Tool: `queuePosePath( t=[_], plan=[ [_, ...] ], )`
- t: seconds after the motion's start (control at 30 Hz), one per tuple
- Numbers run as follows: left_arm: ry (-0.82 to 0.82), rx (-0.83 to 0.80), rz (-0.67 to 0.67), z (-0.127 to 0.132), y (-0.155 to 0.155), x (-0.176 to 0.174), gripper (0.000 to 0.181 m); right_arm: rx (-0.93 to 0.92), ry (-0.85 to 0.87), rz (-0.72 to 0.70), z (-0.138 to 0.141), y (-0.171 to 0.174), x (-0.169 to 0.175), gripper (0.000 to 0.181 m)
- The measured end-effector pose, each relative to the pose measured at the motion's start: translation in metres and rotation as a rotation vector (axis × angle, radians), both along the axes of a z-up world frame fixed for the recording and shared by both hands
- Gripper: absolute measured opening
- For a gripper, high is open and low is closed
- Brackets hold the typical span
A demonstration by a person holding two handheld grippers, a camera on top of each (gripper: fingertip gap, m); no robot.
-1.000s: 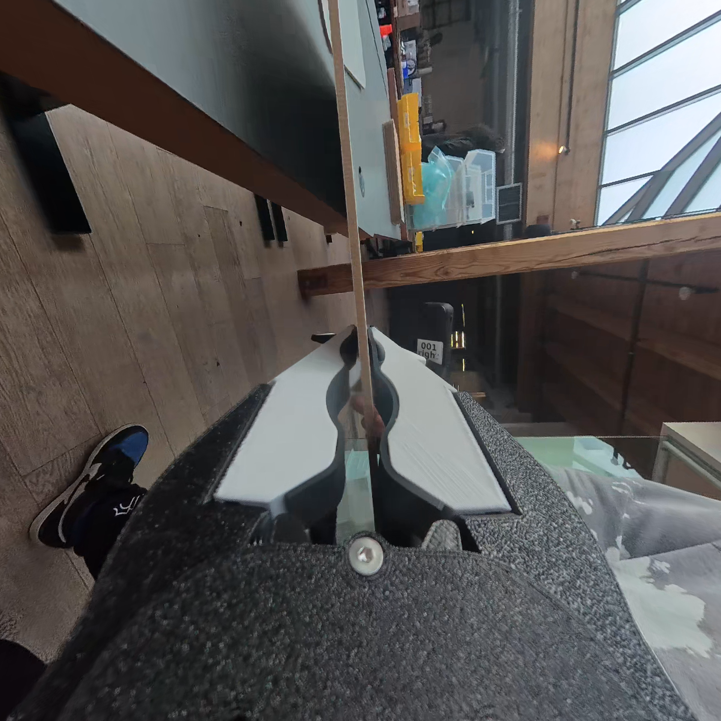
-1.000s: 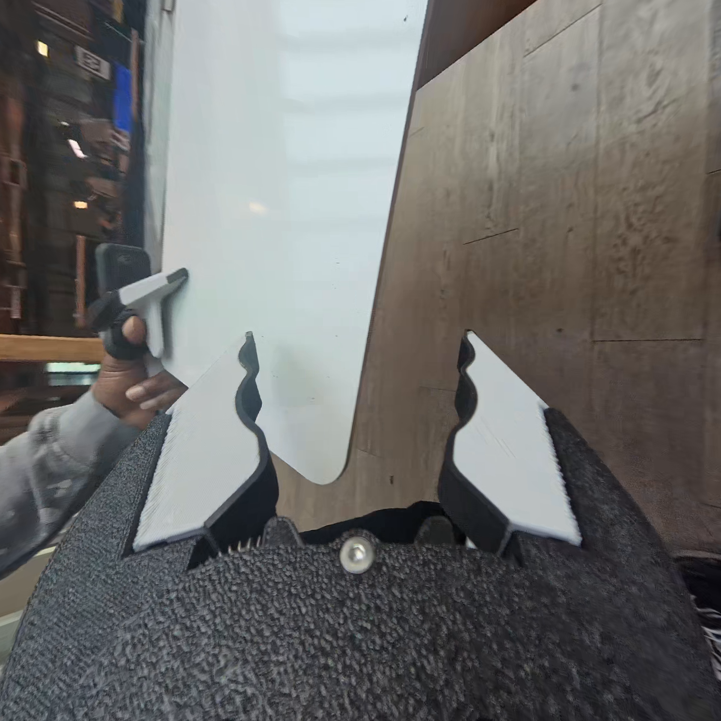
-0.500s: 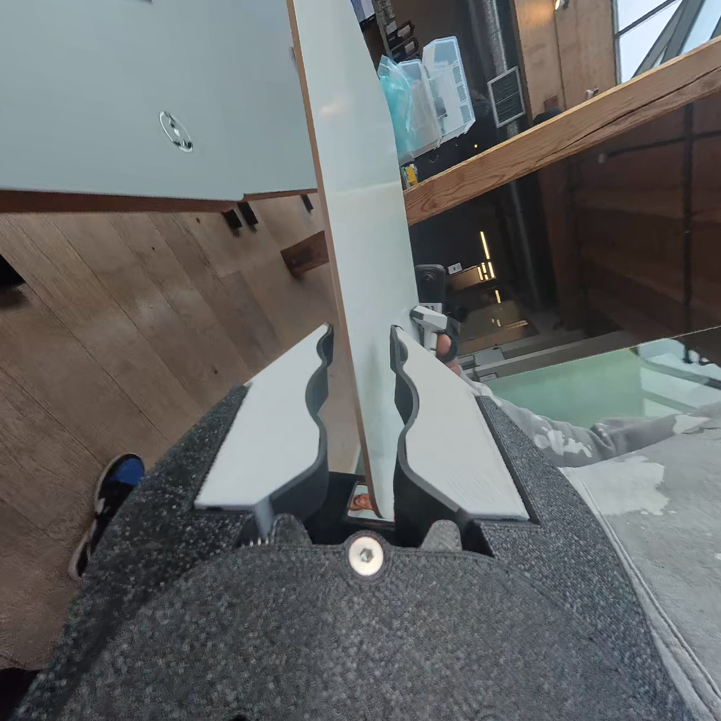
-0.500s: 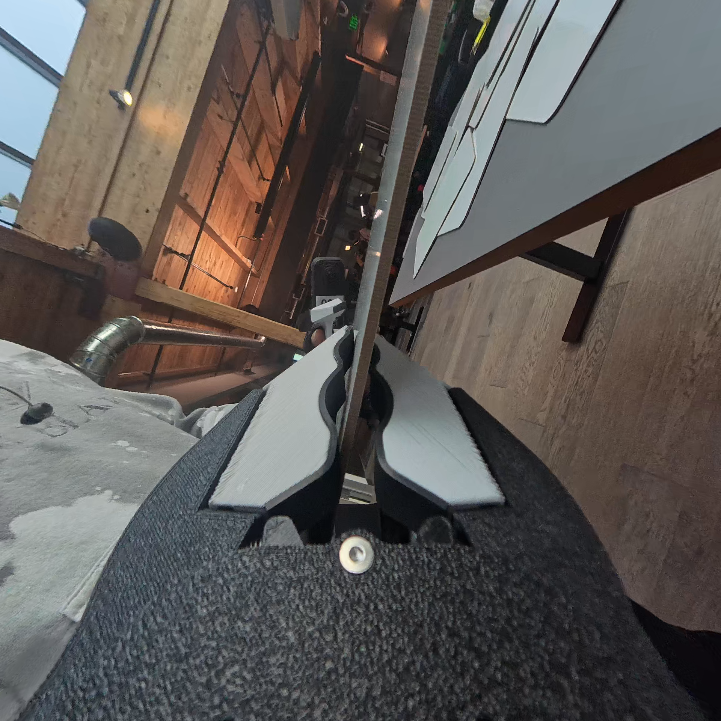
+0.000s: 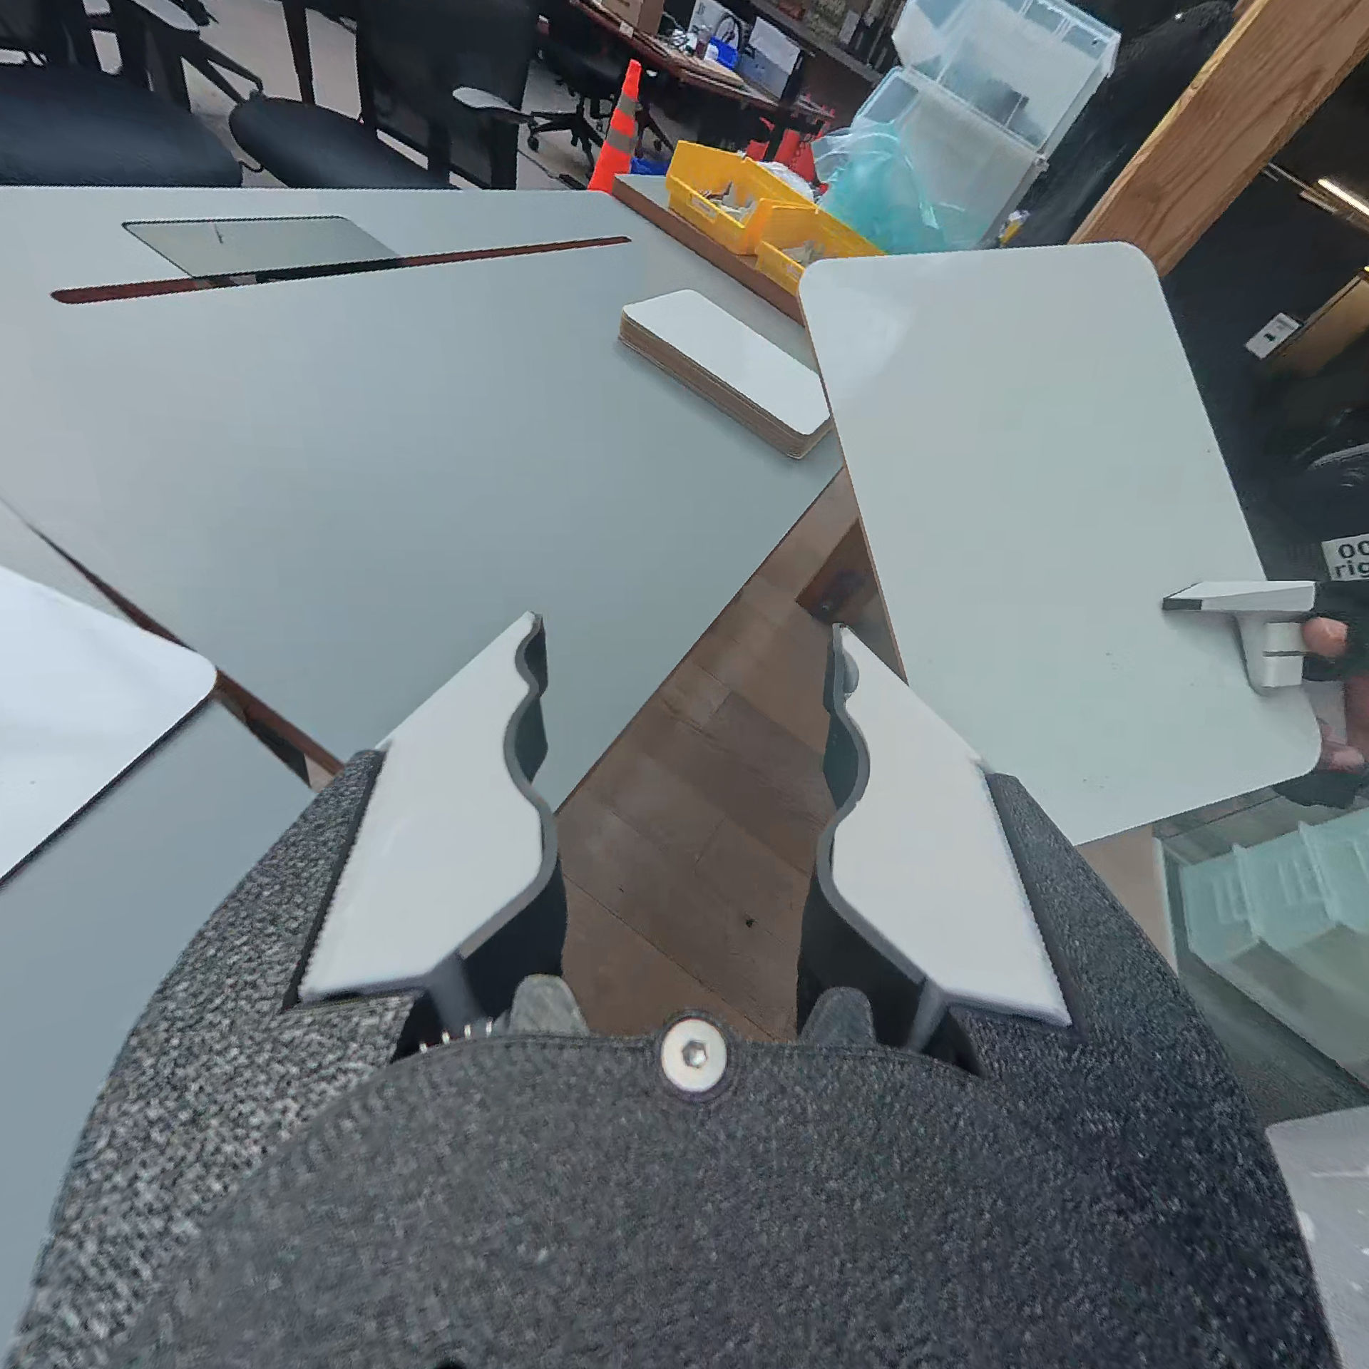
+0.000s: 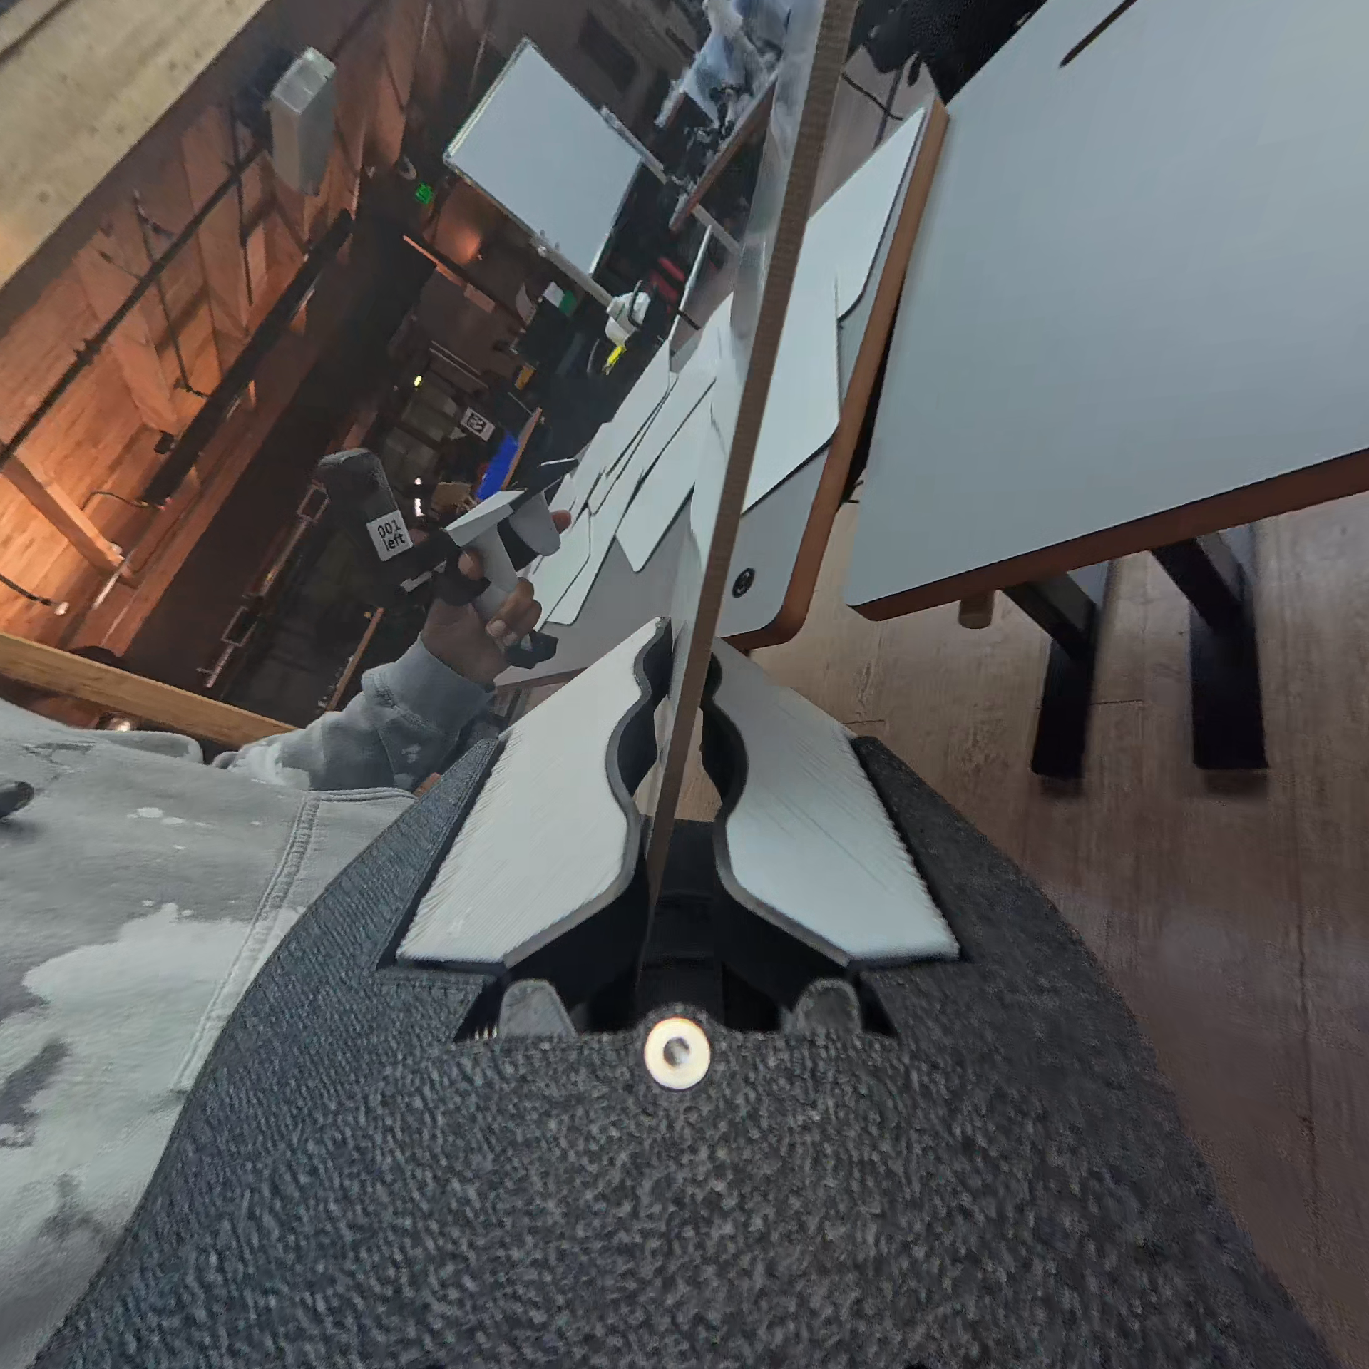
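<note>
Since a moment earlier, my left gripper (image 5: 685, 637) had let go, its fingers spread over bare floor at the worktop (image 5: 355, 415) edge; the white panel (image 5: 1037, 518) hung to its right, edge-on and clamped between my right gripper (image 6: 685, 652) fingers.

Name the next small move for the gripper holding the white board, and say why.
Probably carry the white board over the grey table toward the stack of boards and level it. The right gripper alone clamps its edge, holding it tilted in the air past the table's edge, above the wooden floor; the left gripper is open and empty.
</note>
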State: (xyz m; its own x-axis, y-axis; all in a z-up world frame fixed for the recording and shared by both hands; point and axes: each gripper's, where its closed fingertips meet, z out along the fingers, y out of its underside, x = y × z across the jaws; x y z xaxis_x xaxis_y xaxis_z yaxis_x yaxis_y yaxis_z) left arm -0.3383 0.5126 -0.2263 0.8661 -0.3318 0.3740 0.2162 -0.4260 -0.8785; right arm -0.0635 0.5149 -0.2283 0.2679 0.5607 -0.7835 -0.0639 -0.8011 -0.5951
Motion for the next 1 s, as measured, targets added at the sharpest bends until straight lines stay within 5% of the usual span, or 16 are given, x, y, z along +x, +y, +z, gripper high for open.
queuePosePath(
  t=[0.23,0.47,0.73,1.0],
  plan=[
    [0.05,-0.037,-0.083,-0.022,0.124,0.08,0.079,-0.047,-0.164,-0.133,-0.017,0.108,0.138,0.003],
    [0.091,-0.057,-0.171,-0.067,0.265,0.149,0.079,-0.1,-0.273,-0.107,-0.056,0.263,0.235,0.003],
    [0.076,-0.05,-0.216,-0.065,0.422,0.234,0.079,-0.191,-0.323,-0.019,-0.069,0.432,0.267,0.003],
    [0.071,-0.065,-0.079,-0.065,0.497,0.277,0.08,-0.255,-0.34,0.239,-0.101,0.568,0.262,0.003]
  ],
)
